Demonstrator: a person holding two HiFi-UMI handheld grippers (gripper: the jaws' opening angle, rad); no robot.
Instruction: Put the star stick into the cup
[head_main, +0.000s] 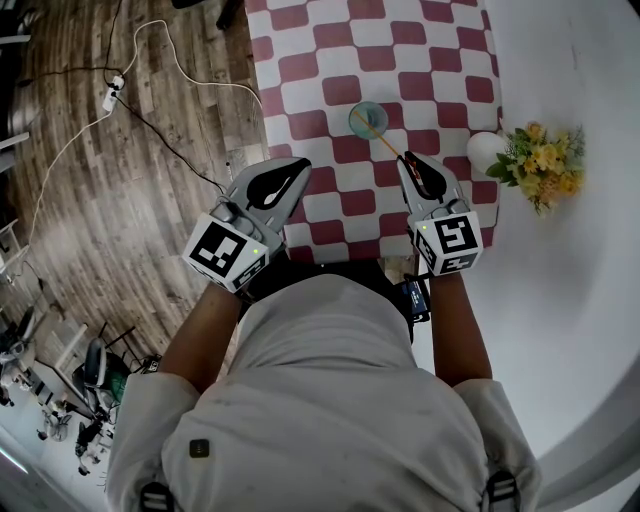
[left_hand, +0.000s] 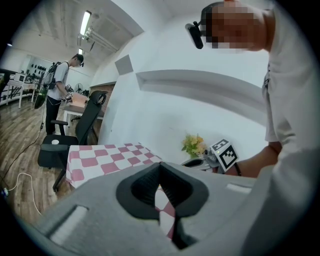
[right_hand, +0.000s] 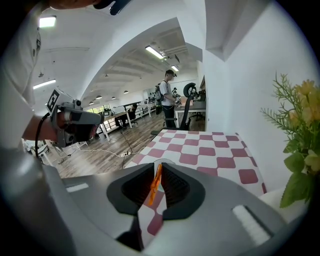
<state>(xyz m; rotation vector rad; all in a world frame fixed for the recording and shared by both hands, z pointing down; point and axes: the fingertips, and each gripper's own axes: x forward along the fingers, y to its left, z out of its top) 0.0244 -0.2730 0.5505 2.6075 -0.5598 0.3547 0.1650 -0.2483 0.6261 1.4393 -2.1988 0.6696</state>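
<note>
A pale blue cup (head_main: 368, 119) stands on the red-and-white checked table (head_main: 330, 60). A thin orange star stick (head_main: 383, 137) slants from my right gripper up to the cup, with its far end over the cup's mouth. My right gripper (head_main: 408, 158) is shut on the stick's near end. In the right gripper view the stick (right_hand: 156, 181) is pinched upright between the closed jaws of that gripper (right_hand: 159, 164). My left gripper (head_main: 300, 166) hovers at the table's near left part, shut and empty. The left gripper view shows this gripper (left_hand: 160, 166) with nothing in its jaws.
A white vase (head_main: 485, 150) with yellow flowers (head_main: 543, 160) stands at the table's right edge, close to my right gripper. A white wall runs along the right. Cables (head_main: 150, 110) lie on the wood floor to the left. An office chair (left_hand: 75, 130) and a standing person are beyond the table.
</note>
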